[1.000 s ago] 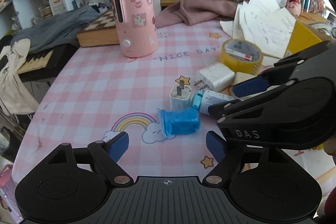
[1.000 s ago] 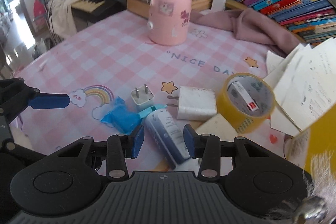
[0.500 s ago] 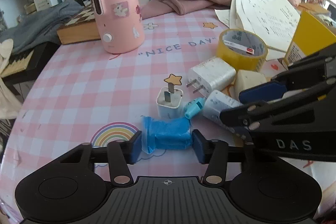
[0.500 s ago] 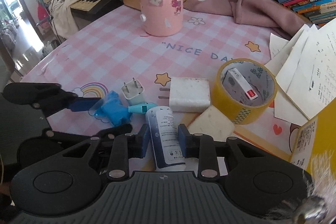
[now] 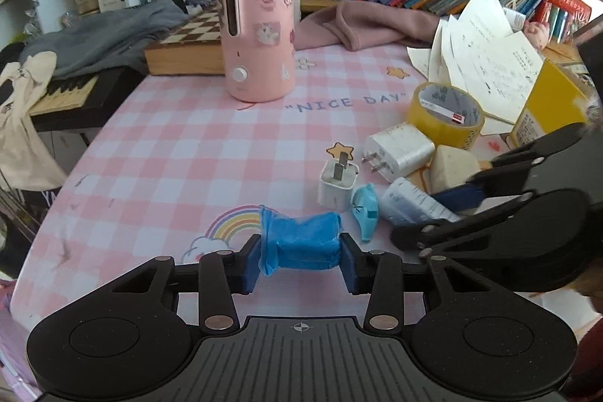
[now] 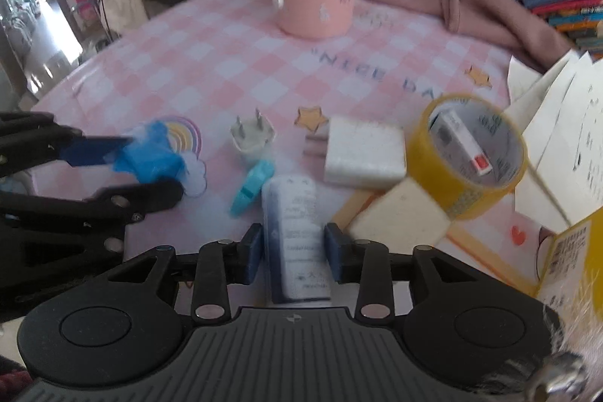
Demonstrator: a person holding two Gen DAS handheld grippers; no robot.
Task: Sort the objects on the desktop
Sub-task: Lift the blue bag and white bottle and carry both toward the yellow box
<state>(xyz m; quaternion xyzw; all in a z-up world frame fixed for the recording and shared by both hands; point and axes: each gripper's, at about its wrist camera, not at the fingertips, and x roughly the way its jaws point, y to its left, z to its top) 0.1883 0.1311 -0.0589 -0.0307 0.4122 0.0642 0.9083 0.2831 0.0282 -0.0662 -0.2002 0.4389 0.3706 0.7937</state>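
Desktop clutter: small items bunched on the pink checked desk mat (image 5: 181, 153), all in front of and to the right of the pink cylinder (image 5: 258, 25), which stands upright at the mat's far side.
Left gripper (image 5: 301, 260): both pads pressed against the ends of the blue wrapped packet (image 5: 303, 243), clamped on it. Packet sits at the rainbow print, in front of the pink cylinder; whether it is lifted off the mat I cannot tell.
Right gripper (image 6: 294, 253): pads tight on both sides of the white tube (image 6: 296, 232), near its flat tail end. Its teal cap (image 6: 252, 187) points toward the pink cylinder.
Why held so: judgement only, each tong grips across the narrow width, probably the firmest hold for carrying both off at once.
Small charger (image 5: 338, 185): prongs up, just beyond the packet, nearer the cylinder.
Large charger (image 5: 399, 153): lying flat, right of the small one.
Tape roll (image 5: 444, 115): on its side, right of the cylinder; a small white box with a red end (image 6: 461, 147) lies inside its core.
Yellow box (image 5: 546, 104): far right of the cylinder, loose papers (image 5: 486, 63) leaning at it; contents unseen.
Sorting bin: none visible.
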